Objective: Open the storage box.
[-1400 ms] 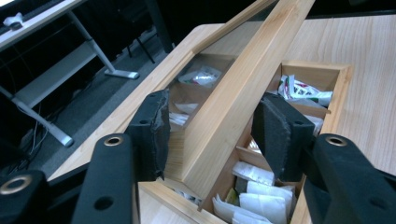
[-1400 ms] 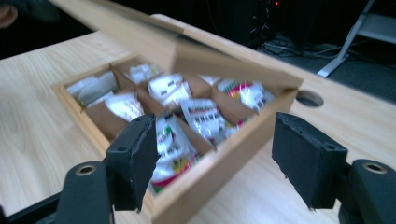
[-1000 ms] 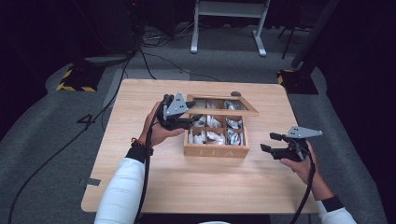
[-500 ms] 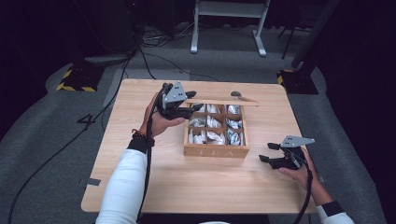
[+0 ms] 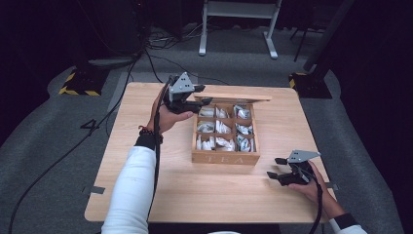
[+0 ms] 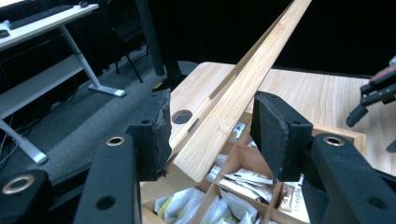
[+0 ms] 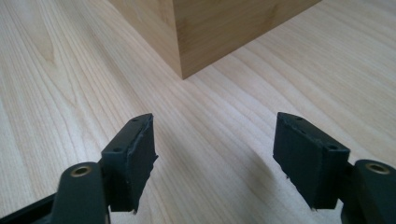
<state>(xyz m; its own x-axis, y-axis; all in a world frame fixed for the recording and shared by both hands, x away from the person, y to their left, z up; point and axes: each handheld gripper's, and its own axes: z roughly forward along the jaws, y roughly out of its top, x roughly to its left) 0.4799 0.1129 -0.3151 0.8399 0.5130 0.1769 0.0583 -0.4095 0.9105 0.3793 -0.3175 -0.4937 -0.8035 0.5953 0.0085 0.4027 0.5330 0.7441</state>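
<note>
A wooden tea box (image 5: 224,157) with several compartments of tea bags (image 5: 221,127) stands in the middle of the table. Its hinged lid (image 5: 234,97) is raised at the back. My left gripper (image 5: 204,101) is at the lid's left end, shut on its edge. The left gripper view has the lid (image 6: 243,79) running slantwise between both pads, with my left gripper (image 6: 210,121) over the open compartments. My right gripper (image 5: 275,168) is low over the table, right of the box's front corner, open and empty. In its own view my right gripper (image 7: 212,154) faces the box corner (image 7: 210,32).
The wooden table (image 5: 146,195) has a round hole (image 6: 181,116) behind the box. Cables trail from both grippers. On the grey floor beyond are a white desk frame (image 5: 238,24), loose cables and a yellow-black striped base (image 5: 78,85). The other gripper (image 6: 373,93) is seen far right.
My left gripper has risen and moved back with the lid, swinging the box open. My right gripper has sunk toward the table at the front right.
</note>
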